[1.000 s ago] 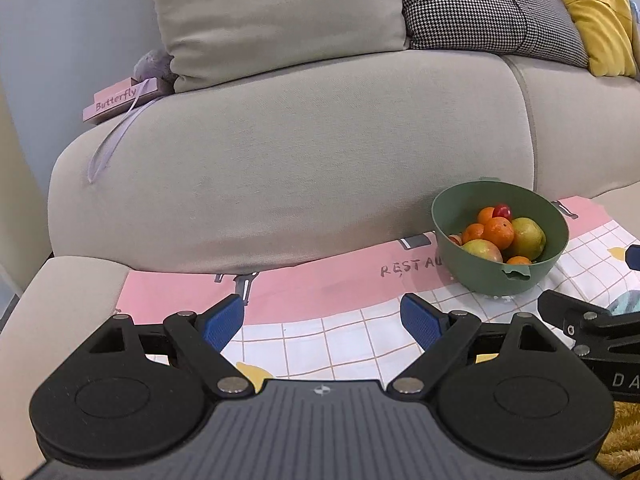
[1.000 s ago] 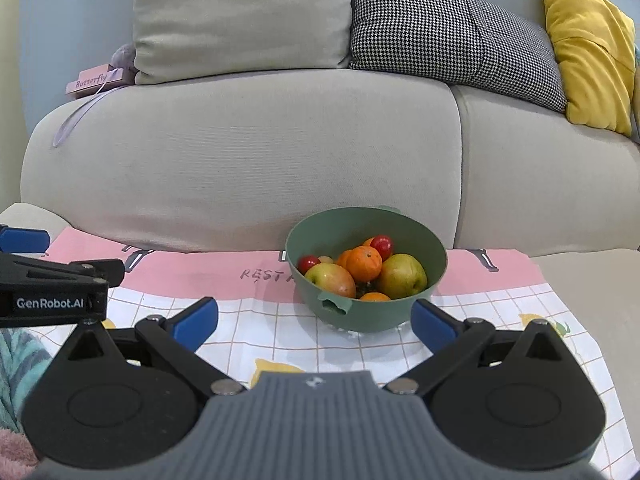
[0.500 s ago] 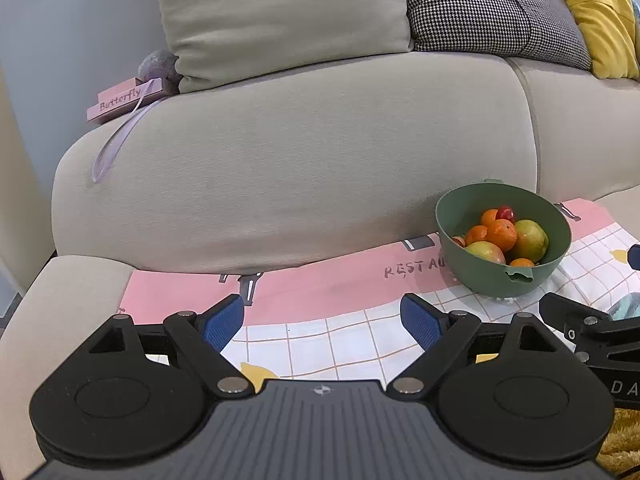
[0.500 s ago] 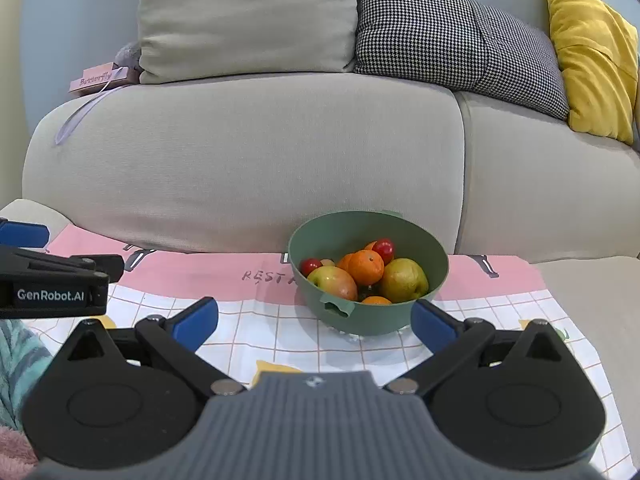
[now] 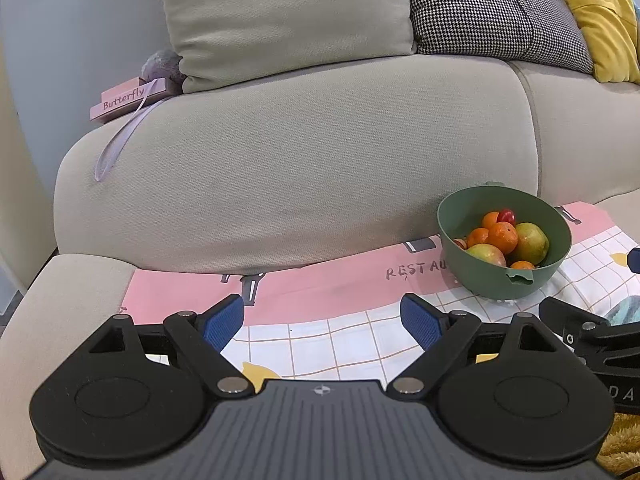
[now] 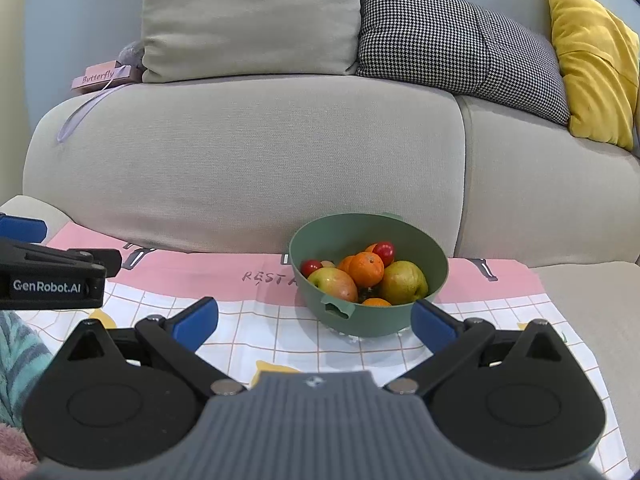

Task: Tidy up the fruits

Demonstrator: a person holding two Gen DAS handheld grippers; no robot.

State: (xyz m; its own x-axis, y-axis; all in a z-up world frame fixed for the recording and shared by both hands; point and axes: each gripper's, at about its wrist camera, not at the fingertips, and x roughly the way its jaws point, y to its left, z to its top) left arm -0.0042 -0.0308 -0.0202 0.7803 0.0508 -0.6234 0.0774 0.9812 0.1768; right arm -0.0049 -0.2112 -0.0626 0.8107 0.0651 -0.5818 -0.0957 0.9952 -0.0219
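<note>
A green bowl (image 6: 434, 250) stands on a pink and white checked cloth (image 6: 260, 320) in front of a sofa. It holds oranges (image 6: 366, 269), an apple (image 6: 334, 283), a yellow-green pear (image 6: 402, 282) and small red fruits (image 6: 384, 251). The bowl also shows in the left wrist view (image 5: 452, 216), to the right. My right gripper (image 6: 314, 322) is open and empty, just short of the bowl. My left gripper (image 5: 322, 322) is open and empty, above the cloth to the left of the bowl.
A grey sofa (image 6: 248, 152) rises right behind the cloth, with beige (image 6: 248, 16), houndstooth (image 6: 452, 44) and yellow (image 6: 592, 60) cushions. A pink "Butterfly" box (image 5: 124, 98) sits on its left end. A teal and pink fabric (image 6: 16, 360) lies at the left.
Both grippers have drawn back and tilted slightly; the bowl and sofa sit a little lower in both views. Both stay open and empty.
</note>
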